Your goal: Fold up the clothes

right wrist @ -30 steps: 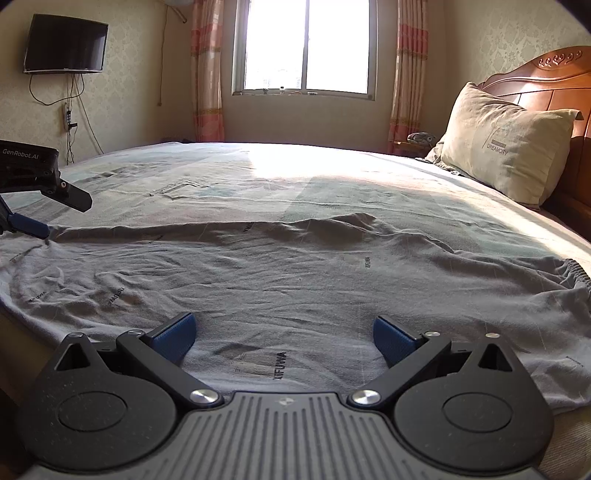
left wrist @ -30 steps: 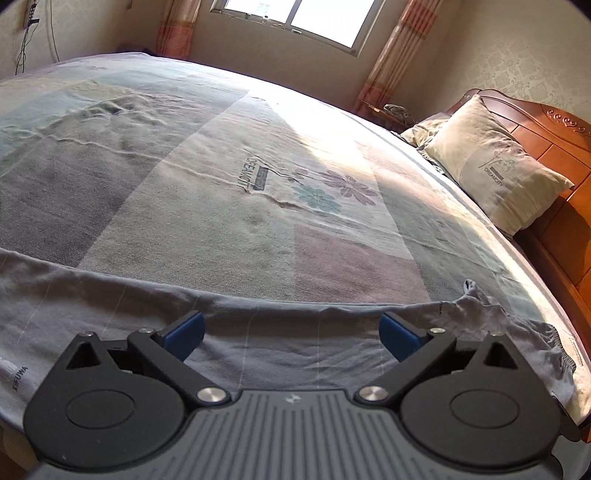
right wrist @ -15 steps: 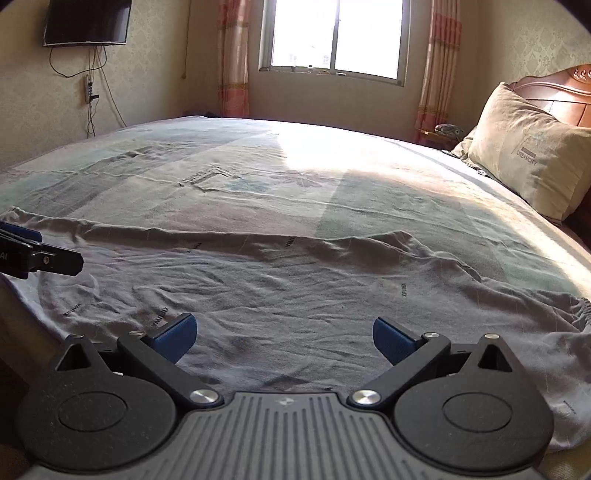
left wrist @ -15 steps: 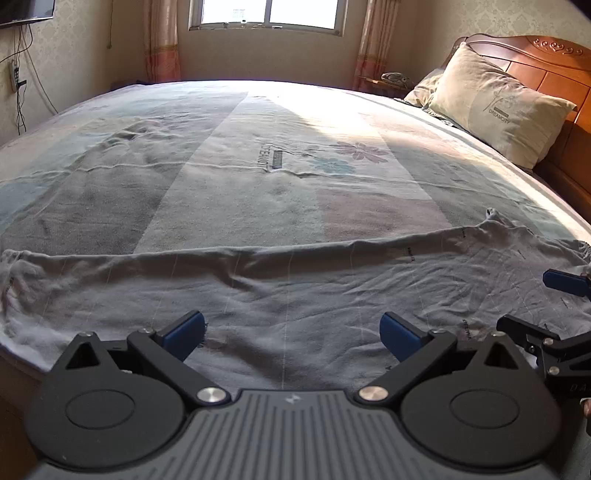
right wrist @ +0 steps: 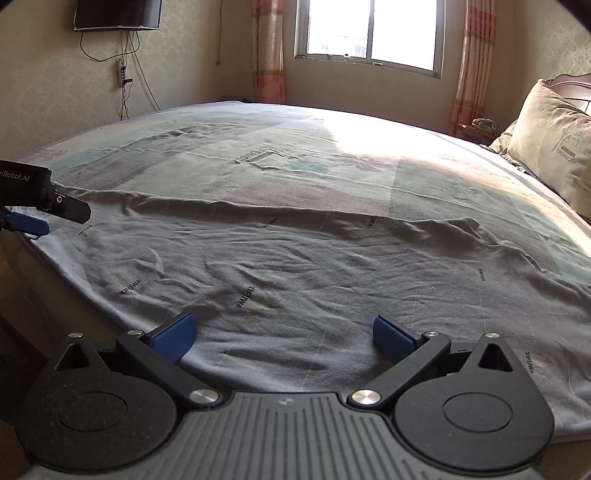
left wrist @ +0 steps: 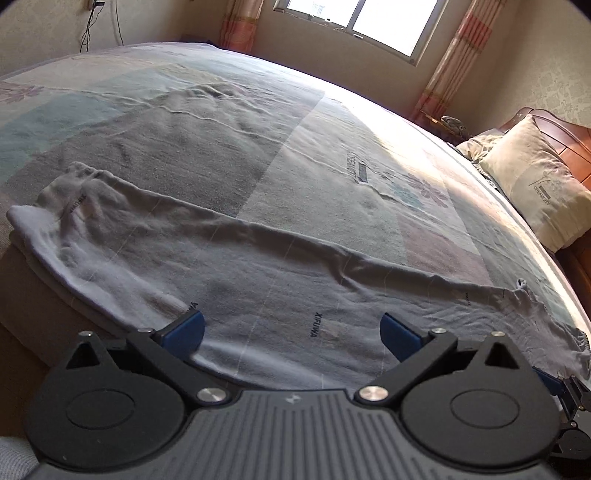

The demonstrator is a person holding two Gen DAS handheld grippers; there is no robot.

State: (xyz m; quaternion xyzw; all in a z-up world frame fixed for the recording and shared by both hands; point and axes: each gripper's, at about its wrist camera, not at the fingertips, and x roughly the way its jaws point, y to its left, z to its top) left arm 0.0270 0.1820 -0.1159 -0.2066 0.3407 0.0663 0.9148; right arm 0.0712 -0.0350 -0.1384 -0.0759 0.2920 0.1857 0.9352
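Left gripper: jaws spread wide, blue pads holding nothing, hovering above the near edge of the bed. Right gripper: same stance, jaws wide apart, empty, also above the near edge.

Grey garment lies spread flat along the bed's near edge, running the full length of that edge from left to right. Small "XIFUWA" lettering printed across it. Cloth wrinkled in the middle in the right wrist view; its near side hangs slightly over the mattress edge. In the left wrist view, its left end is bunched and gathered near the bed's near left corner. Its right end tapers toward the near right corner.

Left gripper shows at the left margin of the right wrist view, at the garment's left end; whether it touches cloth there cannot be told.

Bedsheet patchwork-patterned, sunlit at the far side. Pillow stands against the wooden headboard at the right edge. Window with curtains beyond the far edge.
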